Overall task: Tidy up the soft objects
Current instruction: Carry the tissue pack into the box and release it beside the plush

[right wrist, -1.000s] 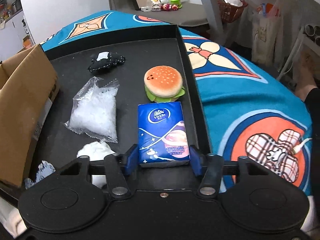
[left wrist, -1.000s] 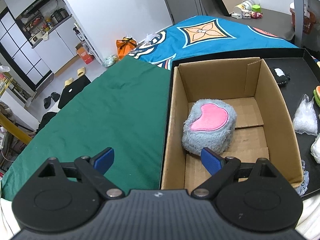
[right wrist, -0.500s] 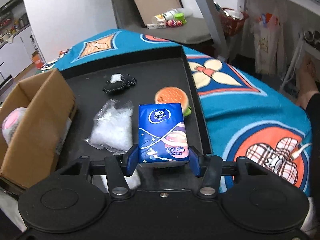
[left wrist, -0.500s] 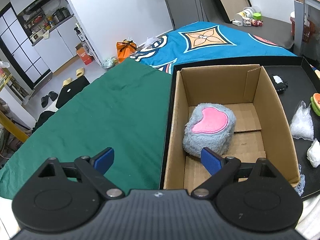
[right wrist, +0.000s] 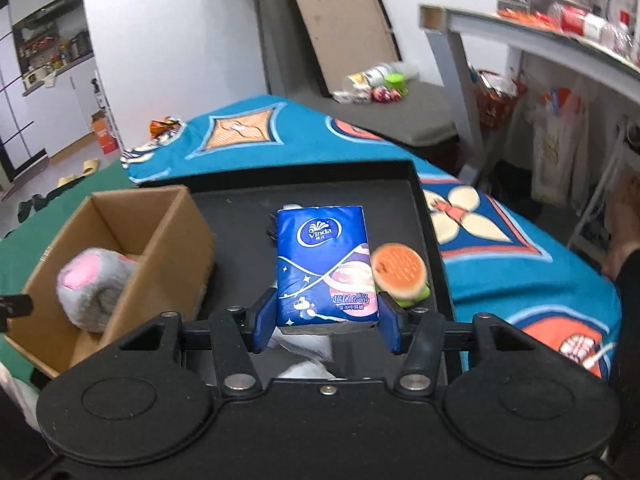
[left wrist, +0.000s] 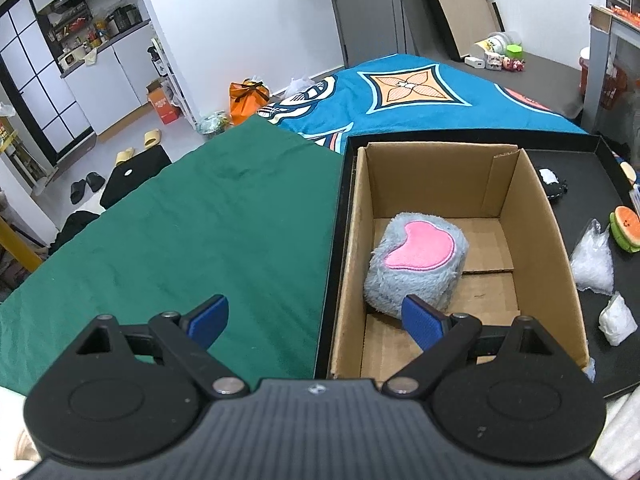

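Observation:
My right gripper [right wrist: 326, 320] is shut on a blue tissue pack [right wrist: 322, 264], held up above the black tray [right wrist: 320, 184]. To its left stands a cardboard box [right wrist: 176, 240] with a grey plush with a pink heart [right wrist: 96, 284] inside. In the left wrist view the same plush [left wrist: 416, 264] lies in the box [left wrist: 556, 240]. My left gripper [left wrist: 316, 320] stands open at the box's near left wall, with nothing between its fingers. A burger toy [right wrist: 400, 272] sits on the tray just right of the pack.
On the tray right of the box lie a clear bag of white filling [left wrist: 594, 264], a small white pouch [left wrist: 618, 318], the burger toy [left wrist: 626, 228] and a black-and-white plush [left wrist: 552, 184]. Green cloth [left wrist: 180, 240] covers the surface to the left; a blue patterned blanket [right wrist: 520, 264] lies to the right.
My right gripper has risen with the tissue pack and swung left, so the box and plush now show in its view. The left gripper has barely shifted.

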Motion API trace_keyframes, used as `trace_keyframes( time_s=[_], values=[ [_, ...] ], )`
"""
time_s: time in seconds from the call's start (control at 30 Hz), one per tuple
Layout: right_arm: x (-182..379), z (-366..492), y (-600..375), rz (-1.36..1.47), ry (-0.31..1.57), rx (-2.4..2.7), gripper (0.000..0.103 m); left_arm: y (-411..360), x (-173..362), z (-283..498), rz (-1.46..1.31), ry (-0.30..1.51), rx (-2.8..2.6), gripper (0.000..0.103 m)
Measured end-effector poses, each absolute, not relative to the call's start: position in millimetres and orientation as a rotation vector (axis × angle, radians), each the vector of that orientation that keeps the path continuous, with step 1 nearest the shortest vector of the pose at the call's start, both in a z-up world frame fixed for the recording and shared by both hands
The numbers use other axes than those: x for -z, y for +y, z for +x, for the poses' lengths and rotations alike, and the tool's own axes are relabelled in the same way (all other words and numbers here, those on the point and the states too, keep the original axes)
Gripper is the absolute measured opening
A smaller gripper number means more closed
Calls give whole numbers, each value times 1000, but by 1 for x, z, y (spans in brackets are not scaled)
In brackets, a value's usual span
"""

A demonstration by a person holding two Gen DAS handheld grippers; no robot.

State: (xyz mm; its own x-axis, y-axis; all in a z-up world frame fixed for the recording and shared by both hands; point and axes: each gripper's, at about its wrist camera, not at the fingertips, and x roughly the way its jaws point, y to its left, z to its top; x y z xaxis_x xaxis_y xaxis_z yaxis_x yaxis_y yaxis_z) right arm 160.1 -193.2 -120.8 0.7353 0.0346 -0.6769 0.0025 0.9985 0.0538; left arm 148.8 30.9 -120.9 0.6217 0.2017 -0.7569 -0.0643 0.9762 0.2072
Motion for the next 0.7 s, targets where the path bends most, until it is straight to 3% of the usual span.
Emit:
trace_keyframes(
  time_s=[0.7],
  values=[
    [96,171,-127,39,739,-156,51,41,122,151,100,905,-109,90]
  ],
)
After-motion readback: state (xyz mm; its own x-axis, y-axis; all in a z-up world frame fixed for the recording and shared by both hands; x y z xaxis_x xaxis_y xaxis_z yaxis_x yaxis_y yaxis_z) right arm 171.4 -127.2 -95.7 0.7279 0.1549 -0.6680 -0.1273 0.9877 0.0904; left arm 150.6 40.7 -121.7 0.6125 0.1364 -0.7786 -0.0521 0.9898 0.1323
